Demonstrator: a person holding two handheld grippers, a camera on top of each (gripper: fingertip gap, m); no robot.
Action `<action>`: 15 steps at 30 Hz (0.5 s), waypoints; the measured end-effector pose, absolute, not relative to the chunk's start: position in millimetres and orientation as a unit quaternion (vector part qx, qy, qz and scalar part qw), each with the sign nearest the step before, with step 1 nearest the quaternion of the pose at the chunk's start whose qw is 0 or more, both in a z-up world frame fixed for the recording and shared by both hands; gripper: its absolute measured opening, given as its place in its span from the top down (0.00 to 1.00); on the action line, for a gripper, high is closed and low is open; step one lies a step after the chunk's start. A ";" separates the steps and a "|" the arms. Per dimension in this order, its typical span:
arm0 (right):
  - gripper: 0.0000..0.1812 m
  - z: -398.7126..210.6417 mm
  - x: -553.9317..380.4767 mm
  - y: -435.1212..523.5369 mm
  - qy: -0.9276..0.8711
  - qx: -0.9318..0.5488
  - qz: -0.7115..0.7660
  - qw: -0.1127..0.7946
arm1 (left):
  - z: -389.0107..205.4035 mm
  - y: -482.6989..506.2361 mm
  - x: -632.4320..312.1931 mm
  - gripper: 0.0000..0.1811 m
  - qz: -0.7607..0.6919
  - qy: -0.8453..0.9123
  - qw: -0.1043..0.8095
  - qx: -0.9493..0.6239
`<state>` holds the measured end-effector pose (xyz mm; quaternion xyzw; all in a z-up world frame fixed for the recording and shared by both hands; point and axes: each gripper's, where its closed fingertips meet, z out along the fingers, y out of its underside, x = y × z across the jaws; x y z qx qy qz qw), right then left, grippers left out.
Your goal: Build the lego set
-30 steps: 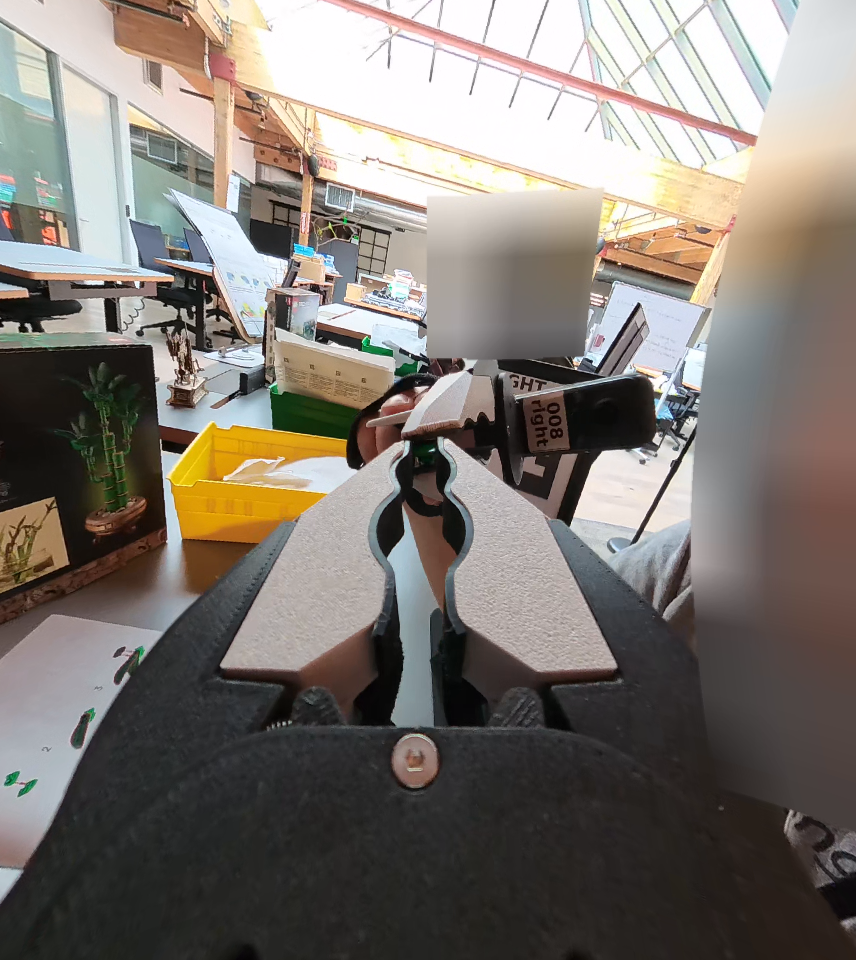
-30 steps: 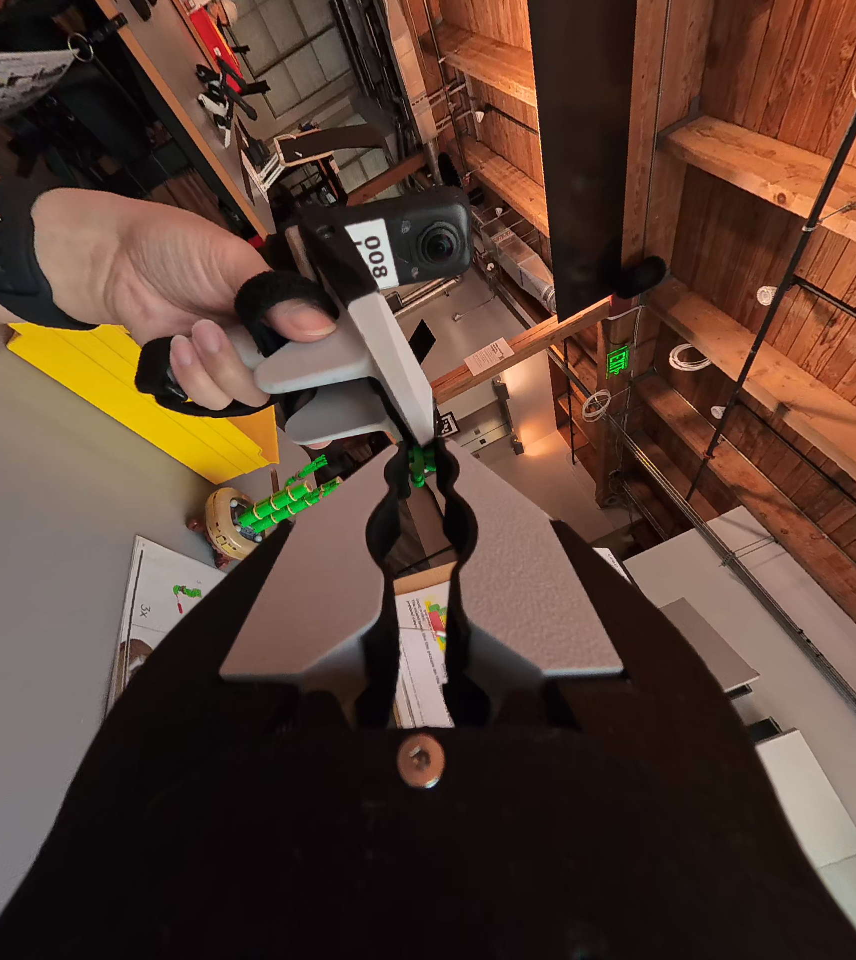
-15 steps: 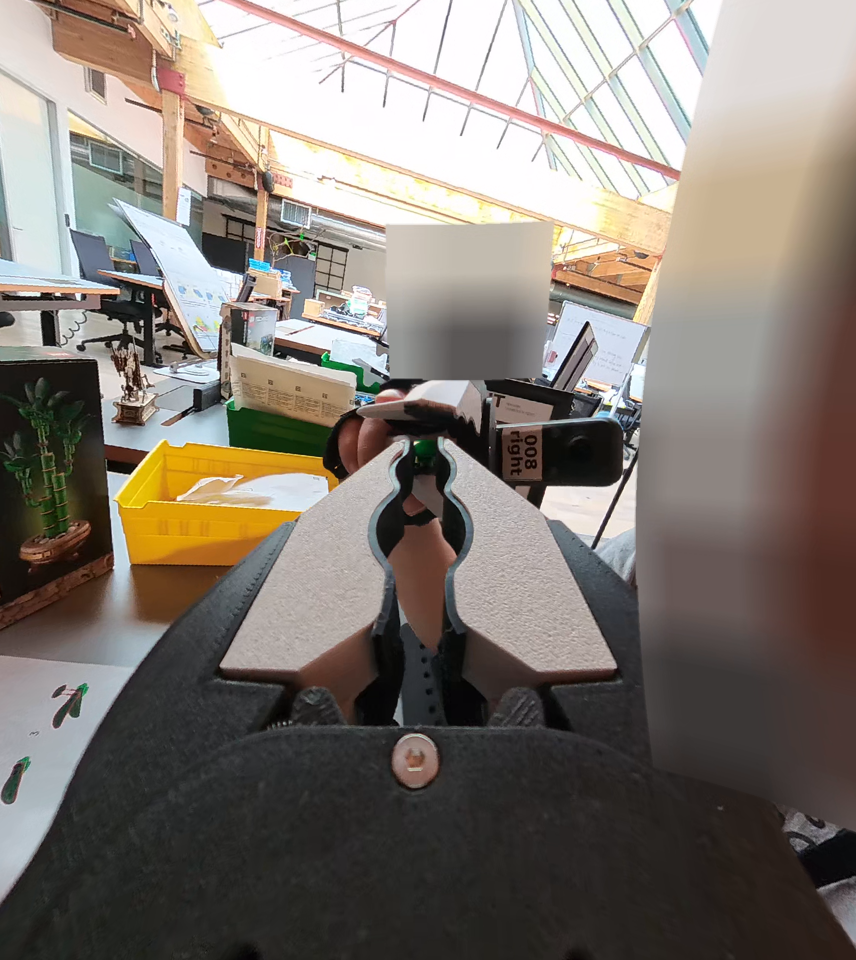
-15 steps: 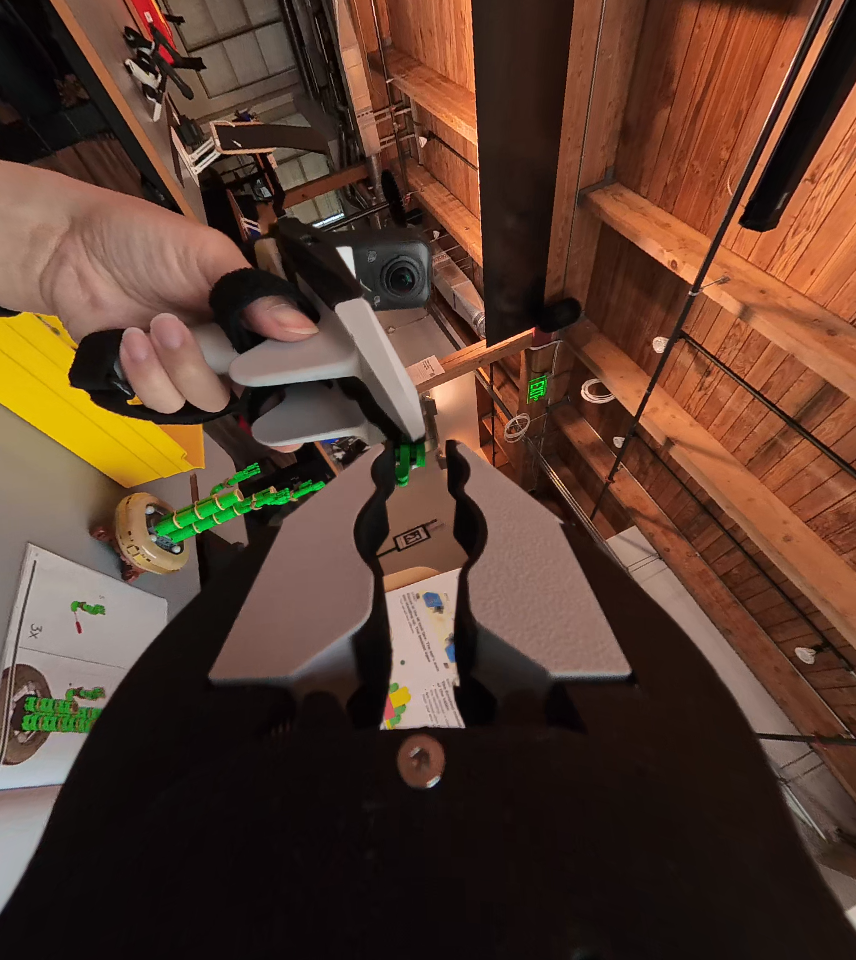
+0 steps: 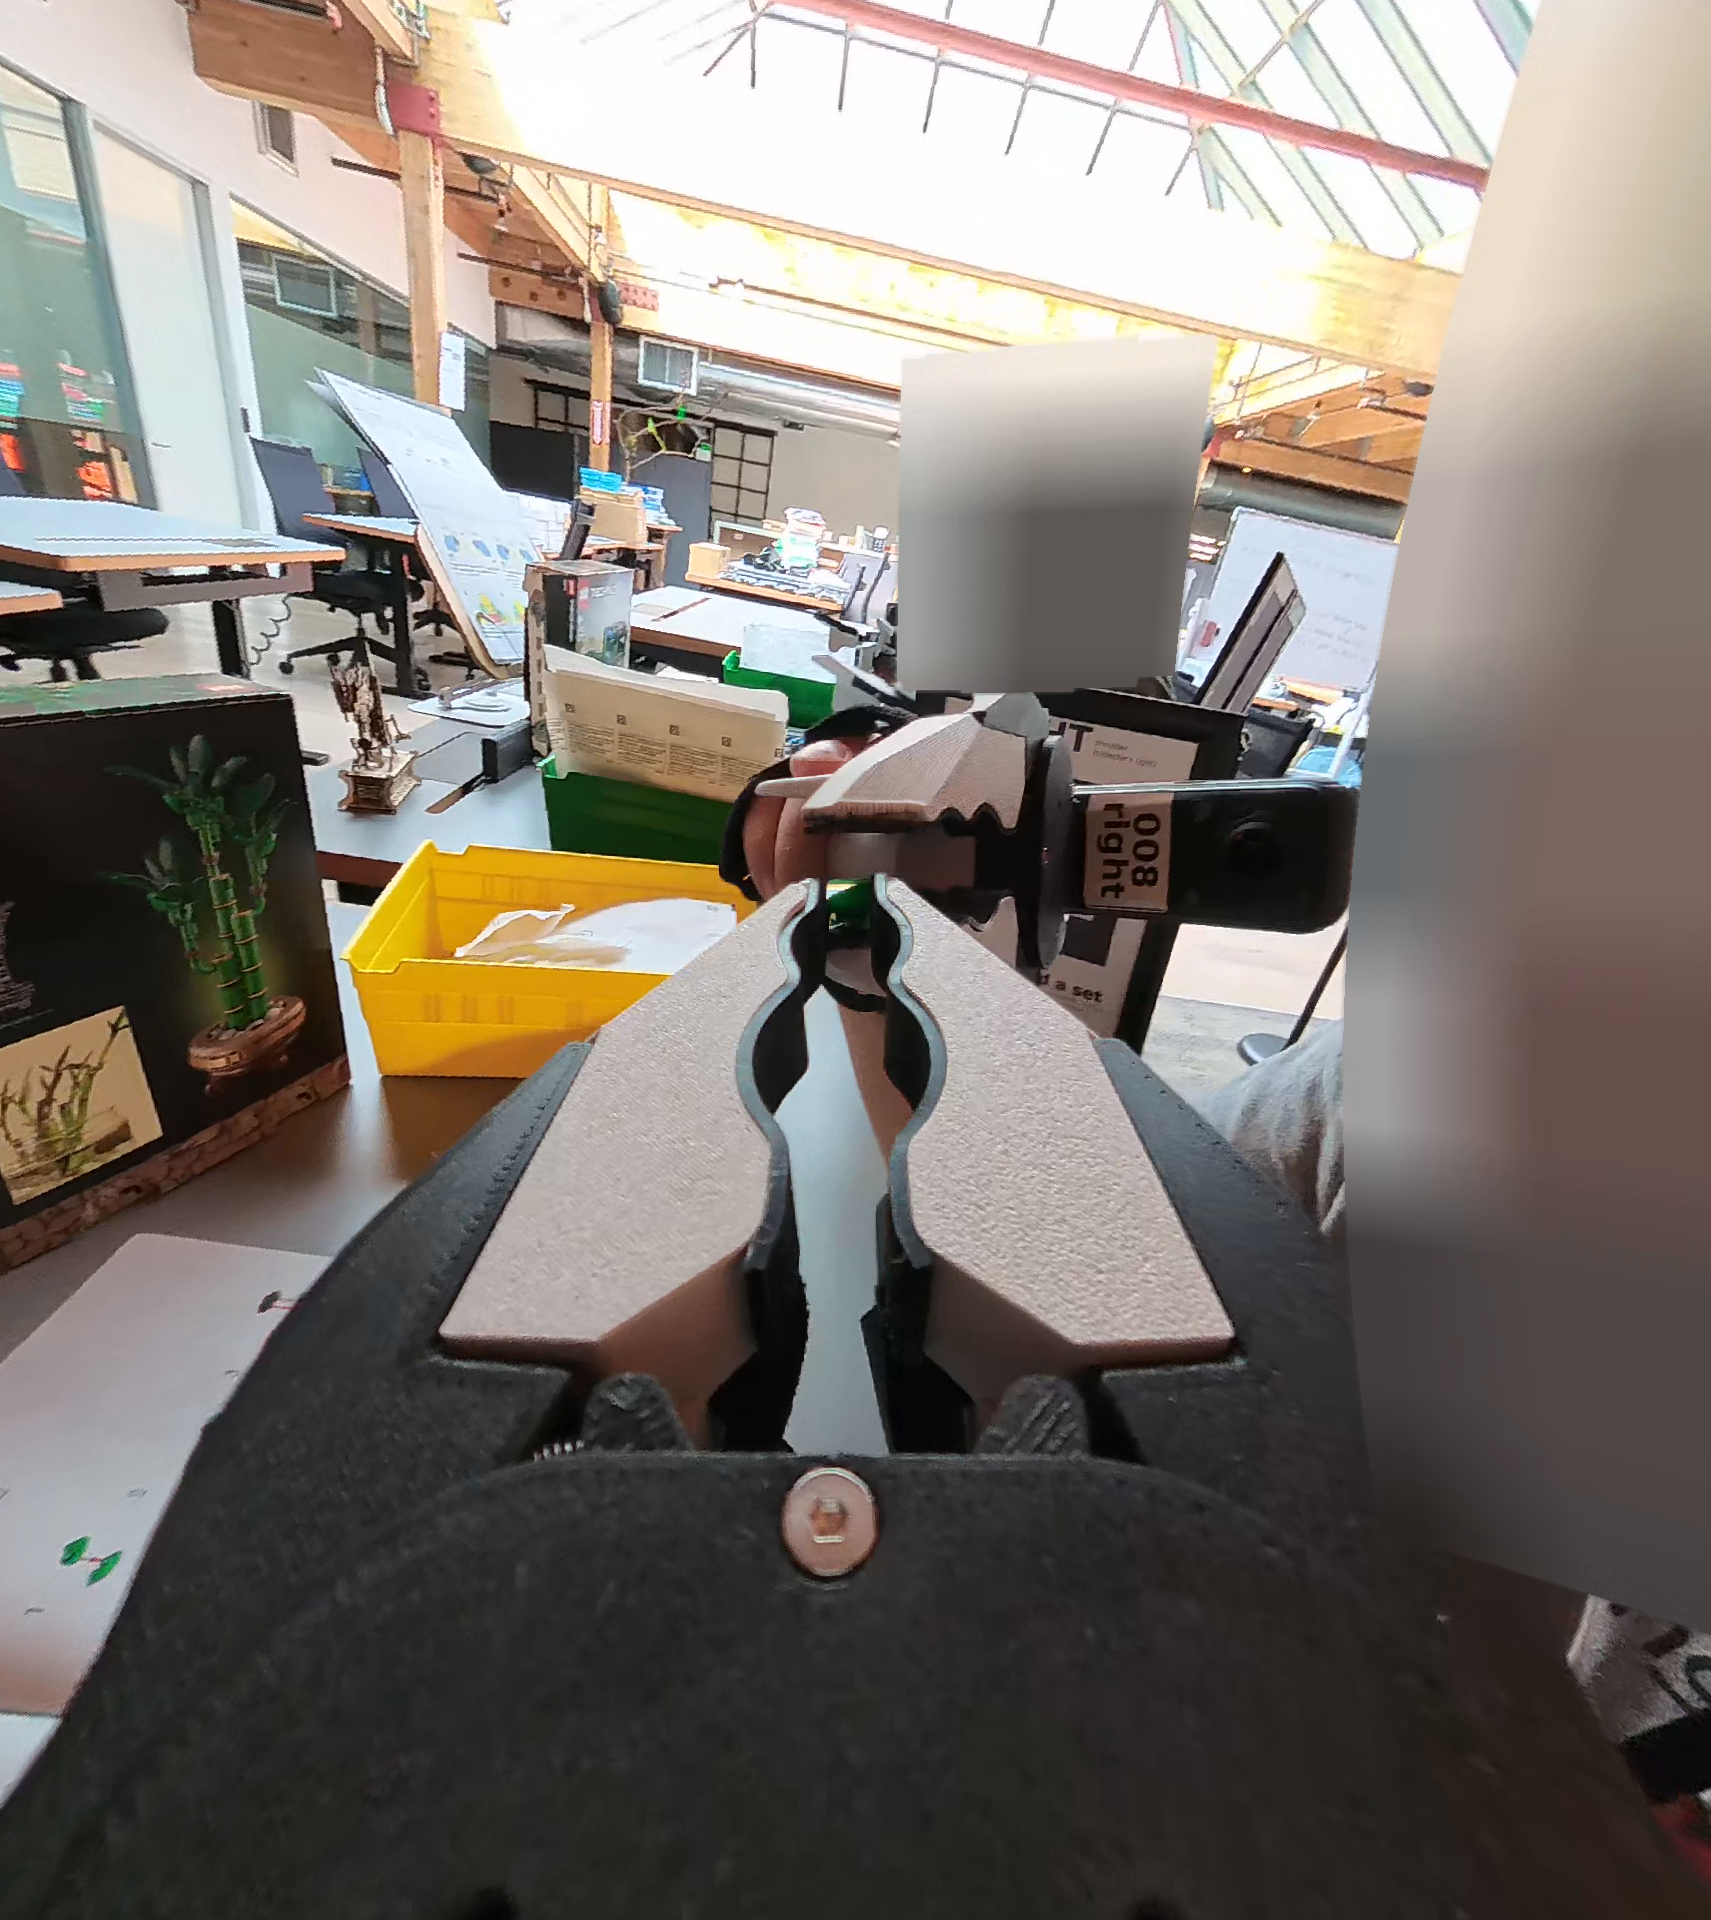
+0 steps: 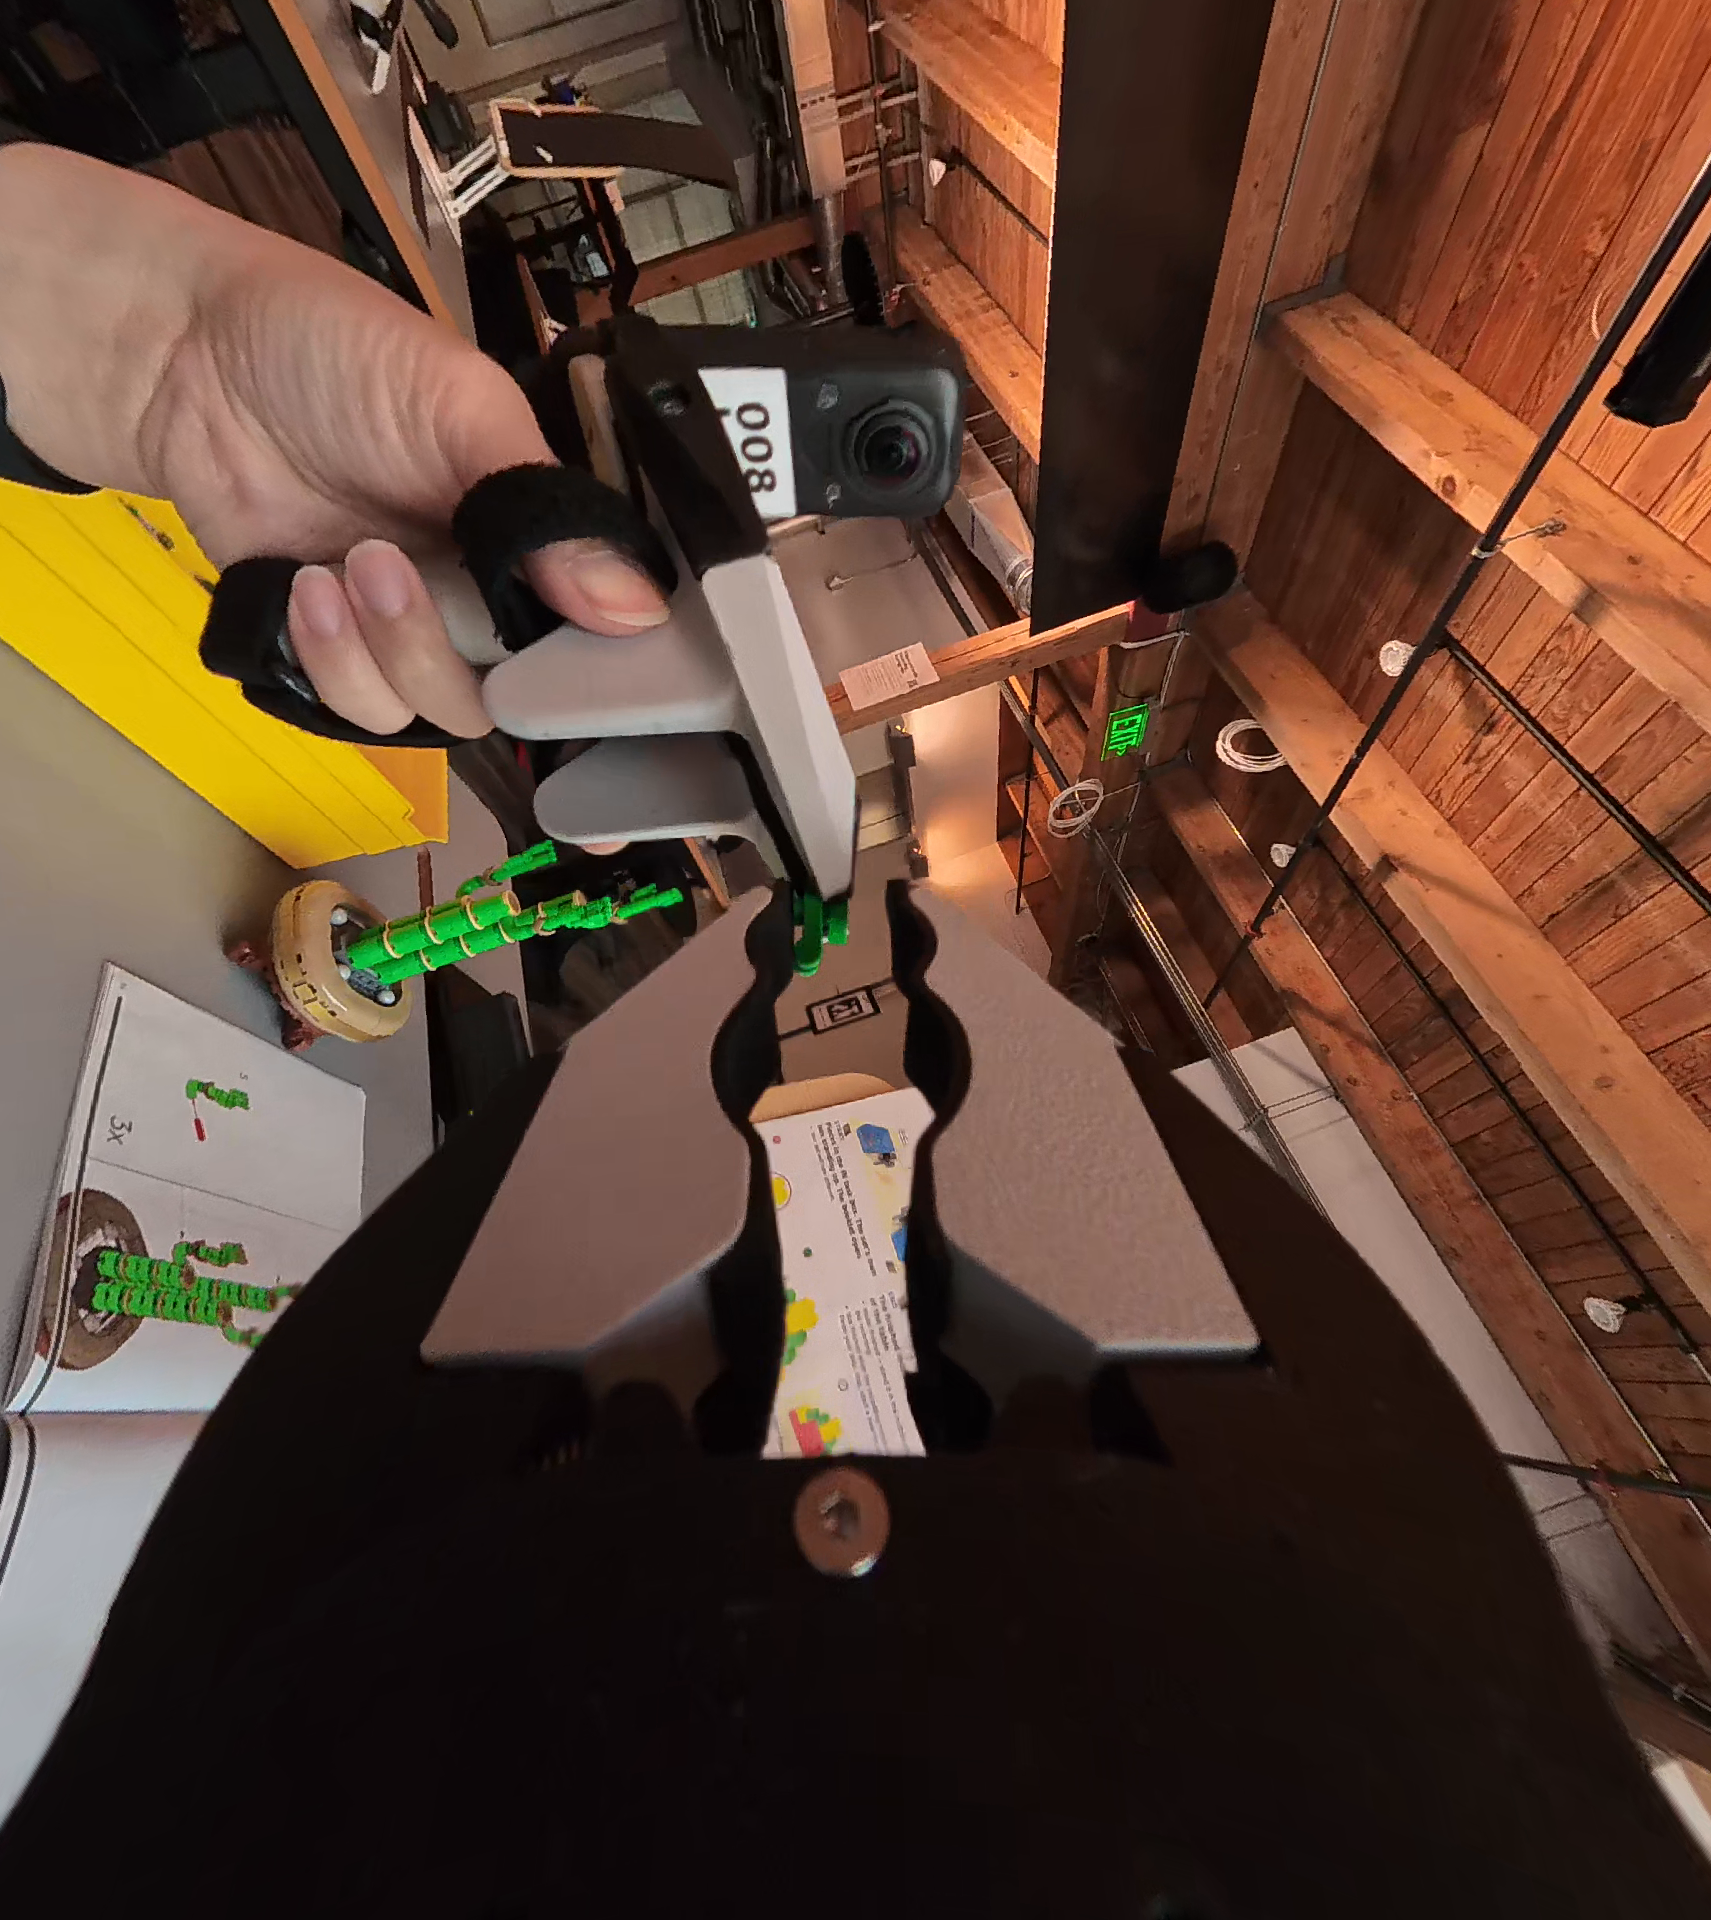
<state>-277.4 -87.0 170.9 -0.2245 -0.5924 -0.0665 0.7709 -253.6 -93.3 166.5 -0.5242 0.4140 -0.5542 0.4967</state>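
Note:
My left gripper (image 5: 845, 896) is shut on a small green lego piece (image 5: 849, 902) and holds it in the air above the table. In the right wrist view a hand holds this left gripper (image 6: 818, 885), and the green piece (image 6: 813, 930) hangs from its tip. My right gripper (image 6: 832, 902) is open, its fingertips on either side of the green piece and not gripping it. It shows side-on in the left wrist view (image 5: 820, 816), just beyond the piece. The partly built green bamboo model (image 6: 435, 935) stands on the table in its tan round base.
An open instruction booklet (image 6: 196, 1195) lies on the grey table. A yellow bin (image 5: 539, 966) with white bags stands behind it. The dark lego box (image 5: 103, 935) stands at the left. A person's grey-clad leg (image 5: 1277, 1101) is at the right.
My right gripper was shut on the green piece together with the left; it has opened and let go. The left gripper keeps the piece.

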 end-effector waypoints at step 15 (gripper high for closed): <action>0.83 170.9 -276.0 -85.8 -0.596 -0.226 -0.097 0.764 | 159.5 -94.0 -253.9 0.97 -0.484 0.451 0.522 -0.538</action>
